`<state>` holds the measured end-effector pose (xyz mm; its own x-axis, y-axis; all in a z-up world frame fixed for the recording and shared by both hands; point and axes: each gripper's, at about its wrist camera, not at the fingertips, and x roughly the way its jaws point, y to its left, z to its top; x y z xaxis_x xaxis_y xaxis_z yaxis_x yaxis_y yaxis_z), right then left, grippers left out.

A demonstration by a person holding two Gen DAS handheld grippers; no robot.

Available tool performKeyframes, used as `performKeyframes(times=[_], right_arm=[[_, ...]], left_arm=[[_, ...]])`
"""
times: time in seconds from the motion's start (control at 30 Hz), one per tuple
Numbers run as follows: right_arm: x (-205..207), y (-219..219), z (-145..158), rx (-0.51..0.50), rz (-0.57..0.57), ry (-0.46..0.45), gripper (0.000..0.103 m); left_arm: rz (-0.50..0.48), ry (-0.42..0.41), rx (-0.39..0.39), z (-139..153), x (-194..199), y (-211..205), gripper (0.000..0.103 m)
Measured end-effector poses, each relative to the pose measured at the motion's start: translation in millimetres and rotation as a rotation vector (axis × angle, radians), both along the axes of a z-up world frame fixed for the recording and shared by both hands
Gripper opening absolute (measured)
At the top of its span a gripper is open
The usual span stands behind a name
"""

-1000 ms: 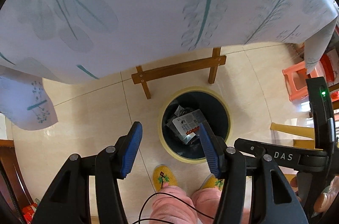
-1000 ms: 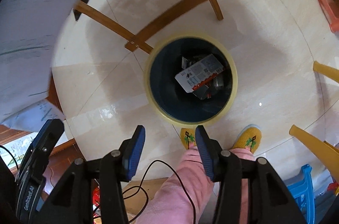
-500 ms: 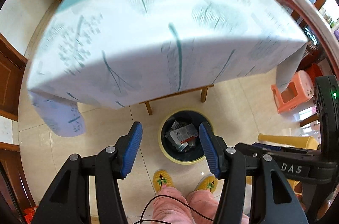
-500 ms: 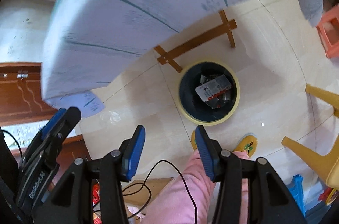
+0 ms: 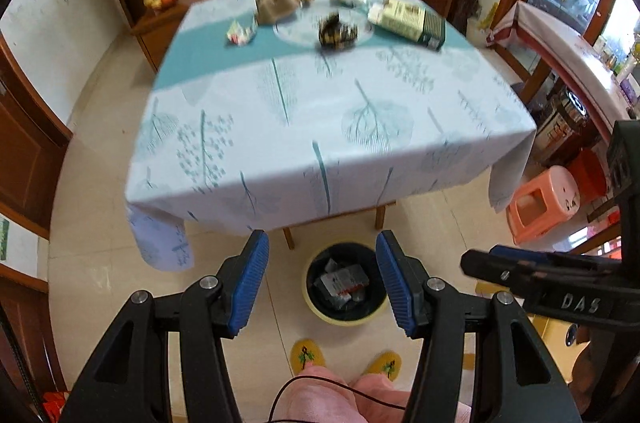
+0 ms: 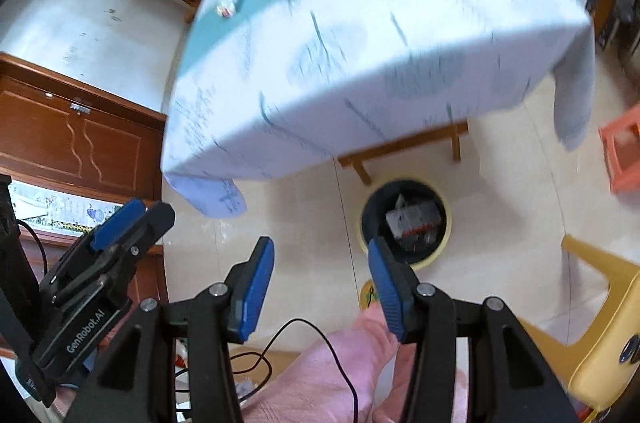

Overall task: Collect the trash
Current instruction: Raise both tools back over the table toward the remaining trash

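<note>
A dark bin with a yellow rim [image 5: 344, 319] stands on the floor in front of the table, holding a white and red packet [image 5: 340, 283] and other wrappers. My left gripper [image 5: 322, 283] hovers high above it, open, nothing between its blue pads. My right gripper [image 6: 322, 287] is open and empty too, up and to the left of the bin [image 6: 449, 223] in its own view. On the tablecloth [image 5: 320, 111] at the far end lie a crumpled wrapper [image 5: 241, 33], a dark wrapper [image 5: 338, 31], a brown bag [image 5: 276, 7] and a pale box [image 5: 408, 21].
A pink stool [image 5: 544, 203] stands right of the table and a yellow plastic chair [image 6: 600, 323] right of the bin. The person's yellow slippers [image 5: 306, 357] and pink trousers are just before the bin. Wooden cabinets [image 6: 80, 143] line the left wall.
Both grippers have risen from just over the bin to above table height. The tabletop and its items have come into view and the bin looks smaller. Both jaws stayed as wide.
</note>
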<state>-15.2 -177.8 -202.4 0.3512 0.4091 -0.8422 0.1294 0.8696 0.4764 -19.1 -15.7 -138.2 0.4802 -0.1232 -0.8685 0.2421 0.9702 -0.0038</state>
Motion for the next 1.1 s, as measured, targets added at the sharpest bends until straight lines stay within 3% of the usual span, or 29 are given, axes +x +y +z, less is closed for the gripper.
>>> performKeyframes(times=[0.3, 0.67, 0.87, 1.1], right_arm=[[14.2, -29.9, 48.7, 0.022, -0.015, -0.135, 0.049], [38.7, -52.0, 79.0, 0.014, -0.012, -0.217, 0.049], [64.8, -60.4, 84.1, -0.003, -0.045, -0.235, 0.049], [120.2, -56.5, 86.0, -0.032, -0.124, -0.240, 0.049]], left_arm=[[-0.010, -0.130, 0.045, 70.8, 6.7, -14.5, 0.067], [-0.054, -0.222, 0.182, 122.2, 47.3, -23.6, 0.084], [-0.132, -0.188, 0.194, 131.7, 105.2, -22.8, 0.087], [-0.255, -0.195, 0.181, 133.2, 205.5, -8.5, 0.087]])
